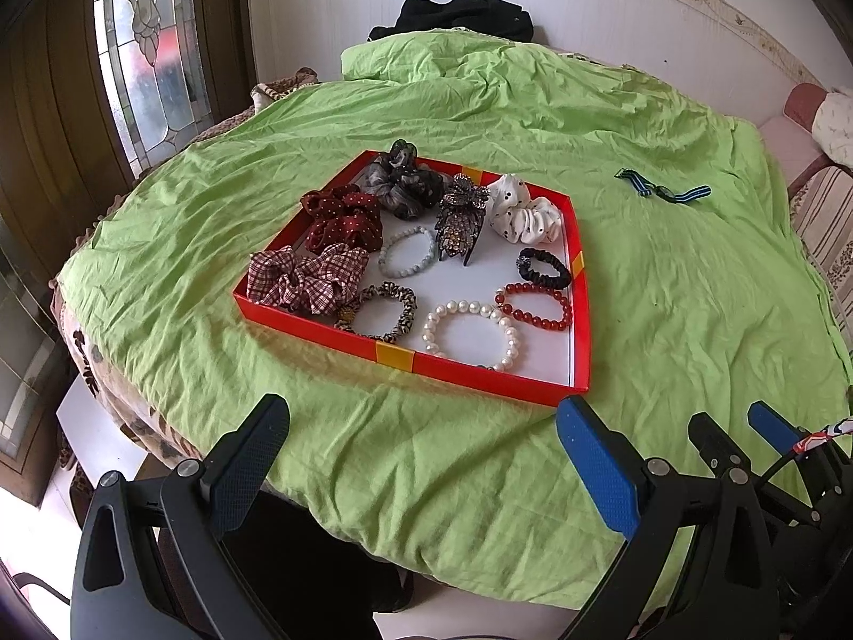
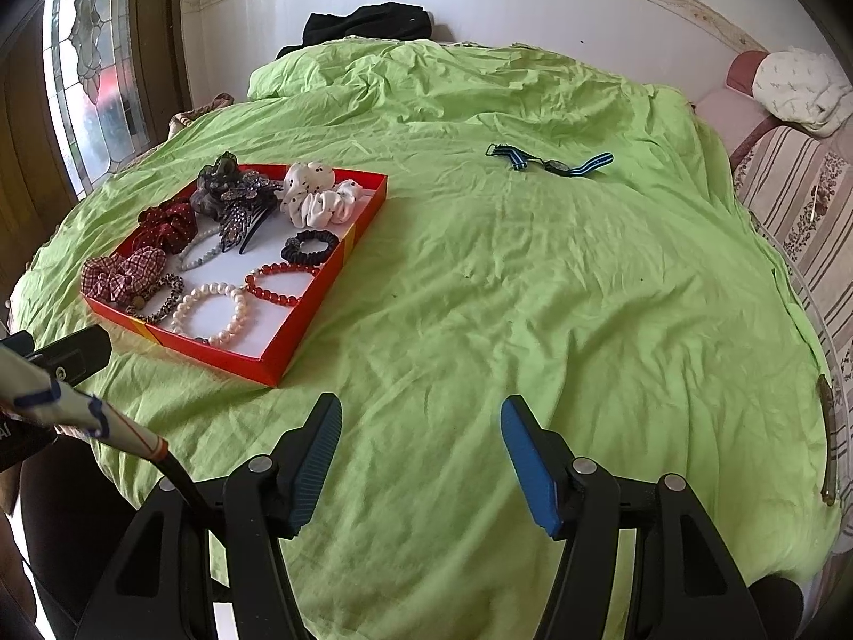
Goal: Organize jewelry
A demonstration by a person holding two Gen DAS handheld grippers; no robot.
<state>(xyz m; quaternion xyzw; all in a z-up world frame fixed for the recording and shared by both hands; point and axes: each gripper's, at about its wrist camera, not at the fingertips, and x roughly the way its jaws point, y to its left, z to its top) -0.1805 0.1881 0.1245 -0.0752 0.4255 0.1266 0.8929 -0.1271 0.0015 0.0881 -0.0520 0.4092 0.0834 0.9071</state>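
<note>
Red tray [image 1: 469, 370] of bracelets and scrunchies on the green bed [image 2: 533, 293], striped watch [image 2: 554, 162] lying far right of it, my left claw [image 1: 421, 437] and right claw [image 2: 421, 432] both wide, holding nothing.

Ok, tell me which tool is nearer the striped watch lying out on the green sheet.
Right. The right tool hangs open with the watch ahead, slightly right; the left tool sits behind the red tray, farther left.

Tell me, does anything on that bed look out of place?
Yes: the striped-strap watch lies alone on the green sheet, well apart from the red tray where the bracelets, scrunchies and hair claw sit together. Both tools are open and hold nothing.
</note>
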